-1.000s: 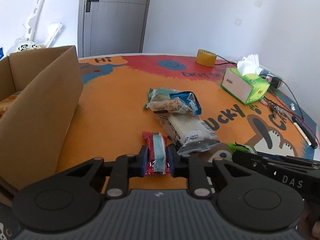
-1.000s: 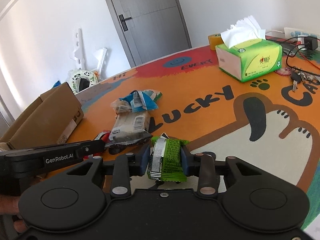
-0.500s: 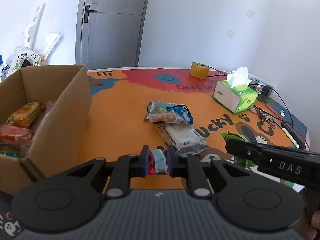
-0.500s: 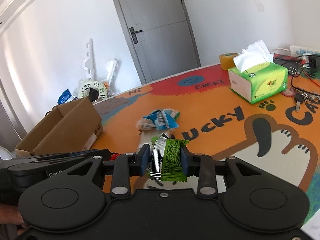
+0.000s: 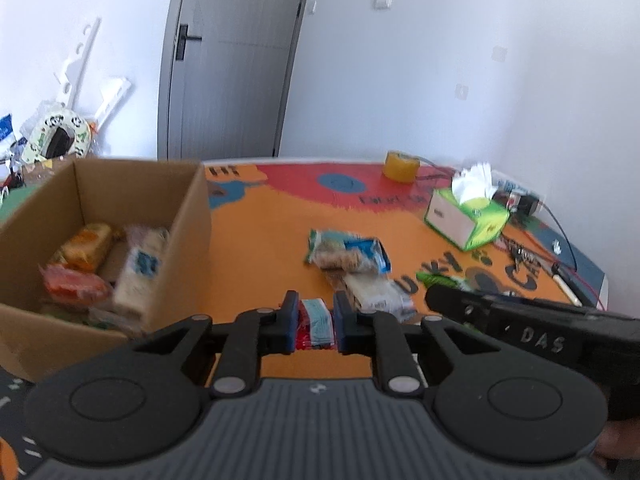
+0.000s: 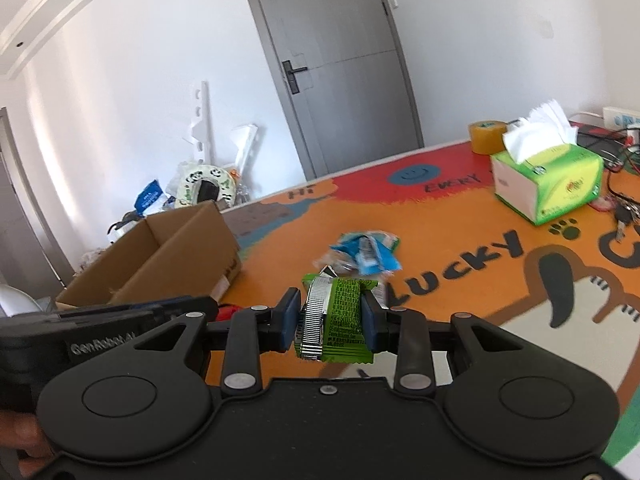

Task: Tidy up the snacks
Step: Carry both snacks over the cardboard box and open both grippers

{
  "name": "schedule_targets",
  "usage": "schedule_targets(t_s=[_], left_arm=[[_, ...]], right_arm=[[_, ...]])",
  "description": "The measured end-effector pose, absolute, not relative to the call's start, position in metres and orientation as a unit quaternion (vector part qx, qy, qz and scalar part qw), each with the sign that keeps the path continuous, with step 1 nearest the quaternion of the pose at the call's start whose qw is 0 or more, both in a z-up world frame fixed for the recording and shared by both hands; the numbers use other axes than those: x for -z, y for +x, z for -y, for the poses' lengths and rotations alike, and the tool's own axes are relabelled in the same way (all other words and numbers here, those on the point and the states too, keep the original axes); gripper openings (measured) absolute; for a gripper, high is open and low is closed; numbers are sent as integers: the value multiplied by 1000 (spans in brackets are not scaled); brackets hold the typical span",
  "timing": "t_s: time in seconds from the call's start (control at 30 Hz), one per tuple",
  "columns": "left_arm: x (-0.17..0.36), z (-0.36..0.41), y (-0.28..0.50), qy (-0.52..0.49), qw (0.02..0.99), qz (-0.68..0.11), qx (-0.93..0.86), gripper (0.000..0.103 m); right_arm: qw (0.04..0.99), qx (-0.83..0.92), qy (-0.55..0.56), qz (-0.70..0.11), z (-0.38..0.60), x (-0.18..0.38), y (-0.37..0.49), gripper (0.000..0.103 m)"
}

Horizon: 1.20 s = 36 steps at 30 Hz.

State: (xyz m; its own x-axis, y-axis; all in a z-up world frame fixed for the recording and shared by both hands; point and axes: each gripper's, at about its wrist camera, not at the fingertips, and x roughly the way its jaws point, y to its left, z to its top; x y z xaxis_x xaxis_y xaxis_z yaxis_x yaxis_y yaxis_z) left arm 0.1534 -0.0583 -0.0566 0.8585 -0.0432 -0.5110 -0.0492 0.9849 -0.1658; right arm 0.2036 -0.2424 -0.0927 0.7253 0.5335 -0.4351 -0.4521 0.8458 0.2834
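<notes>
My left gripper is shut on a red and light-blue snack packet, held above the table just right of the open cardboard box, which holds several snacks. My right gripper is shut on a green snack packet, held above the table. The box also shows in the right wrist view, to the left. A blue-and-green snack bag and a white packet lie on the orange table; the blue bag also shows in the right wrist view.
A green tissue box and a yellow tape roll stand at the table's far right, with cables and keys beyond. The right gripper's body reaches in from the right. A grey door and clutter are behind the table.
Both grippers have risen with their packets. The left gripper has moved up and toward the box, so the box's inside now shows. The right gripper has lifted the green packet higher.
</notes>
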Motion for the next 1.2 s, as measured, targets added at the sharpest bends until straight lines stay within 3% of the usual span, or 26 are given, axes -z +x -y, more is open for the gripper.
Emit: schedule_targets(t_s=[0.5,0.97,1.2], left_arm=[[10,10,137,-95,973,-201,-57,17],[12,-47,130,-126,967,-192,-107,17],[20,-73,124,-147,959,-198,-136,22]], right_arm=[[919,-316,66,-226,191,58,208,33],[908,-359,51,-212,139,41,213,33],[904,-369,43,-211,120,38,212,33]])
